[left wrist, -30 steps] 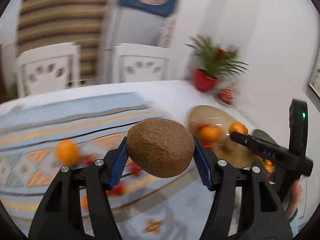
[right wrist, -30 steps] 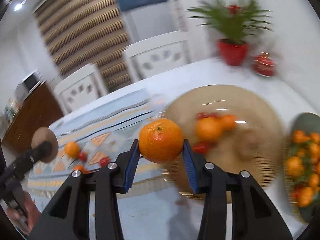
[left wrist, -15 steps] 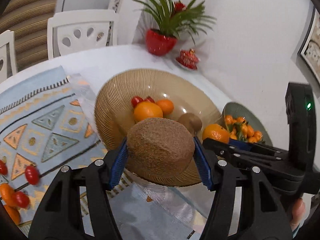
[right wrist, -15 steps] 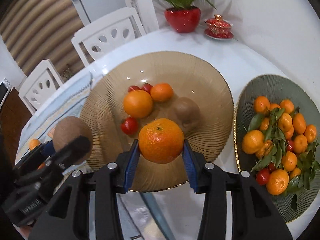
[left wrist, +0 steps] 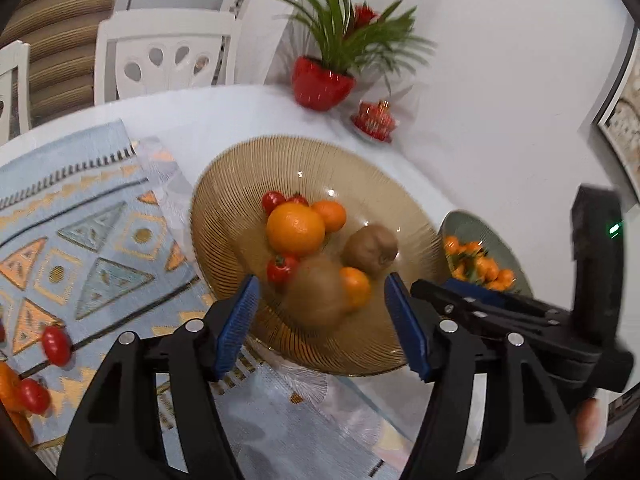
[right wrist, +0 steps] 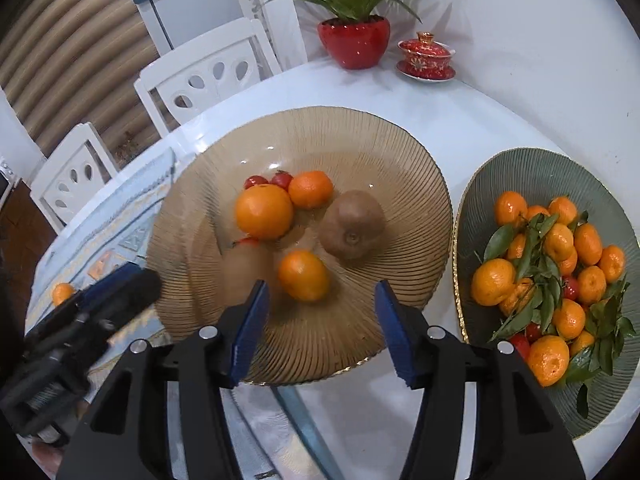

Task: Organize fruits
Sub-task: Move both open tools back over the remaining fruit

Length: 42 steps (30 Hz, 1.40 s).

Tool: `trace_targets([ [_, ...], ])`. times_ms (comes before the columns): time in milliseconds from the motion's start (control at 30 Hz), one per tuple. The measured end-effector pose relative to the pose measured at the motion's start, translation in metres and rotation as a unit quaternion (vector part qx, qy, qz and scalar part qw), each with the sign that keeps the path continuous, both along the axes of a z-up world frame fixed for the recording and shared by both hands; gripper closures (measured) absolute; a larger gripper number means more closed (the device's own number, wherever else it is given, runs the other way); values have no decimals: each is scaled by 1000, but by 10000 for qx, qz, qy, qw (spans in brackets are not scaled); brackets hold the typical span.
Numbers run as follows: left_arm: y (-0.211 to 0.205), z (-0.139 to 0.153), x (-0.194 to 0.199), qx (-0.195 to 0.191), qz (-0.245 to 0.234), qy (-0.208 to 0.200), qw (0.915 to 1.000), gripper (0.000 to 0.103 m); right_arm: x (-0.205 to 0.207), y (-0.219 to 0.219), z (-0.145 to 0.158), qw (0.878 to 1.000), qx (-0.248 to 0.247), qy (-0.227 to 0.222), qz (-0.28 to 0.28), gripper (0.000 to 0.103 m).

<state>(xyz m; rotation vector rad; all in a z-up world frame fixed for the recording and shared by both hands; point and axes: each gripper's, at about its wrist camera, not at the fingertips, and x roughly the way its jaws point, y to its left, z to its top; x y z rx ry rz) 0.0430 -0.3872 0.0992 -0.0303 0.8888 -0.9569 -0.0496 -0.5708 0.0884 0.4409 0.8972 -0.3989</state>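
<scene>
Both fruits have dropped into the amber bowl (right wrist: pixel 400 152); your left gripper (left wrist: pixel 320 320) and right gripper (right wrist: pixel 318 320) gape empty, so fetch the cloth's strays.

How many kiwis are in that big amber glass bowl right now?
2. One kiwi lies right of centre in the amber bowl. A second, blurred kiwi lies lower left, beside a tangerine. None seems hidden.

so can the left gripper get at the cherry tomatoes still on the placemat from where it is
Probably yes. The left gripper is open and empty over the amber bowl, and the nearest cherry tomato lies uncovered on the placemat to its left.
</scene>
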Motion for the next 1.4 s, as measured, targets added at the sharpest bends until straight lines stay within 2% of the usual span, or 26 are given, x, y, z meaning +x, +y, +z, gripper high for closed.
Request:
trace_targets([
  [233, 55, 33, -7, -240, 253, -341, 9988, 33, -4, 25, 16, 9995, -50, -228, 197, 48],
  [433, 118, 60, -8, -431, 607, -507, 9959, 30, 5, 69, 37, 9963, -47, -492, 700, 48],
  [500, 143, 72, -7, -493, 824, -599, 9936, 26, 9, 87, 47, 9939, -84, -599, 918, 48],
  [667, 220, 97, -5, -666, 1404, -756, 9850, 26, 23, 134, 62, 9861, -228, -816, 1429, 48],
  [767, 260, 98, -3, -703, 1778, -801, 9783, 25, 39, 164, 58, 9804, -235, -868, 1753, 48],
  [867, 290, 86, 2, -650, 2139, -754, 9718, 25, 52, 184, 45, 9772, -177, -807, 1953, 48],
  [1033, 316, 36, 15, -582, 2280, -312, 9714, 25, 75, 213, 5, 9729, -65, -588, 2236, 48],
  [1200, 315, -22, 27, -442, 2196, 51, 9746, 25, 89, 224, -30, 9702, -37, -493, 2373, 48],
  [1400, 300, -58, 29, -289, 2025, 86, 9788, 25, 96, 226, -57, 9689, -71, -519, 2420, 49],
])
